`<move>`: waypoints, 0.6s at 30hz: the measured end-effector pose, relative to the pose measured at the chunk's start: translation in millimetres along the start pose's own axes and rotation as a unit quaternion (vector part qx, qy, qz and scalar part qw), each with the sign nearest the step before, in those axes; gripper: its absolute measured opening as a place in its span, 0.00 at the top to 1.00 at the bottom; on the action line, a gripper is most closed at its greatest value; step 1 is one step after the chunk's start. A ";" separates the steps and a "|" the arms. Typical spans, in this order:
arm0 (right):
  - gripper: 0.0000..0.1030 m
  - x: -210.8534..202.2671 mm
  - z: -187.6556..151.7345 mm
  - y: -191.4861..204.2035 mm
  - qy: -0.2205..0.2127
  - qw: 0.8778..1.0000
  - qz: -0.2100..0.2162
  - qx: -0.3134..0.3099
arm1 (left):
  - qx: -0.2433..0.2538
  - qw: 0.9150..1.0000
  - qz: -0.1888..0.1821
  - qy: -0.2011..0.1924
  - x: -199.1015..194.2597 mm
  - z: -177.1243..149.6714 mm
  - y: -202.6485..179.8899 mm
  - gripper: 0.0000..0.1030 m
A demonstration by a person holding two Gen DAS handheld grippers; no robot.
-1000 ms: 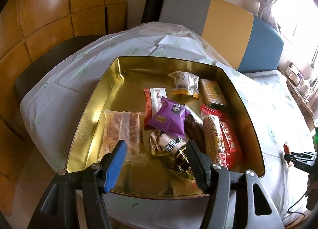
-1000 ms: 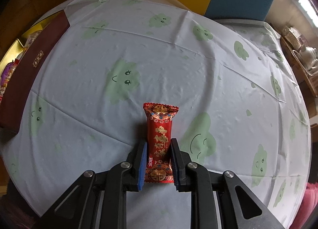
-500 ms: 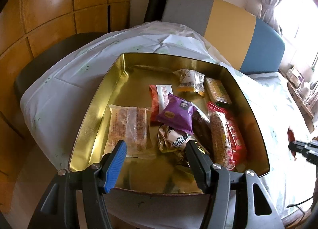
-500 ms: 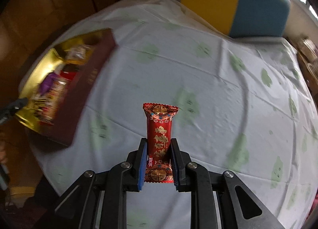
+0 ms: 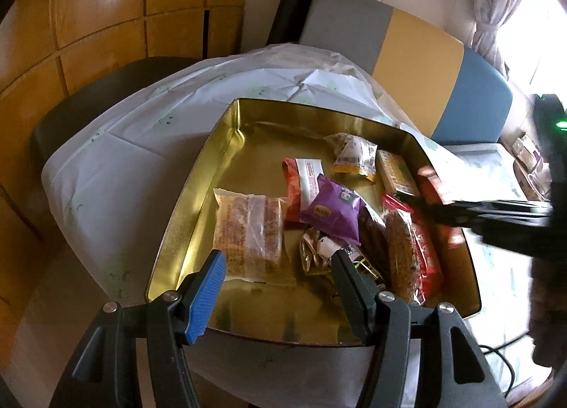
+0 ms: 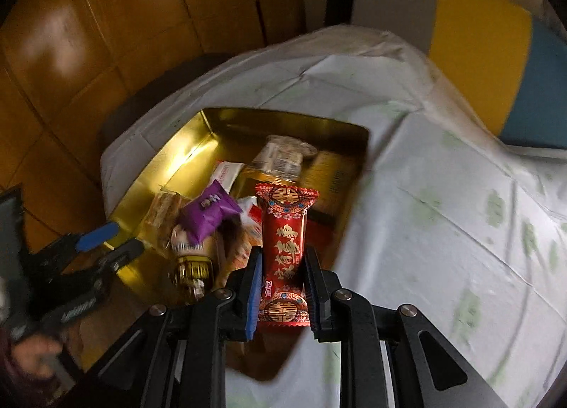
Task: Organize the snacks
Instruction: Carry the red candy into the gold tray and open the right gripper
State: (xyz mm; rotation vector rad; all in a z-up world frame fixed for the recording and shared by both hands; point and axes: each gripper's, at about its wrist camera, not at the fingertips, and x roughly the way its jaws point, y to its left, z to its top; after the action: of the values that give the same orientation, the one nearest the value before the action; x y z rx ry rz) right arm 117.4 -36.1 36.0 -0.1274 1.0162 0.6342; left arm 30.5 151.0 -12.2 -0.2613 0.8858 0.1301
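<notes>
A round table draped in a white tablecloth with pale green prints [image 6: 443,202] fills most of both views, and its right half lies bare. Near the table's left edge sits a wide, shallow gold metal tin with low upright walls [image 5: 212,146]. The tin's far left corner and its near strip of floor are uncovered; the snacks crowd its middle and right side. Among them lie a clear packet of orange-brown wafers [image 5: 250,234] closest to the left wall, a purple foil pillow pack [image 5: 331,211] in the middle, and a long clear-wrapped nut bar [image 5: 400,259] toward the right wall.

The left gripper [image 5: 276,277] hovers over the tin's near rim, its fingers spread apart with nothing between them. The right gripper [image 6: 280,284] is clenched on a red candy bar wrapper with gold double-happiness emblems [image 6: 285,241], which stands upright between the pads, raised above the tin's right-hand wall near the packed side. In the left wrist view that wrapper appears only as a red blur over the same wall.
</notes>
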 end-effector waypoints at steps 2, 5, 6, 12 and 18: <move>0.77 25.6 6.5 5.1 0.022 1.000 -0.008 -0.007 | 0.000 1.000 -0.002 0.004 1.3 -1.4 0.7 0.40; 0.77 53.6 4.1 7.8 0.053 0.998 -0.009 -0.010 | 0.000 1.000 0.000 0.006 5.0 -2.3 1.3 0.40; 0.76 53.9 1.7 8.0 0.050 0.999 -0.008 -0.013 | -0.001 1.000 0.000 0.006 5.7 -2.1 1.5 0.40; 0.73 42.3 -17.0 6.0 0.044 0.999 -0.004 -0.009 | 0.001 1.000 -0.001 0.003 7.1 -1.3 -0.7 0.40; 0.78 44.0 -21.0 13.9 0.034 0.999 -0.015 -0.022 | 0.010 1.000 -0.002 0.001 5.3 -0.7 -7.9 0.40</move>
State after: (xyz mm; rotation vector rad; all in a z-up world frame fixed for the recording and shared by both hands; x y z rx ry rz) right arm 110.0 -13.8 -8.9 -0.2048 1.0644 0.6282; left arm 35.0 143.3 -15.4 -0.2444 0.8887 0.1179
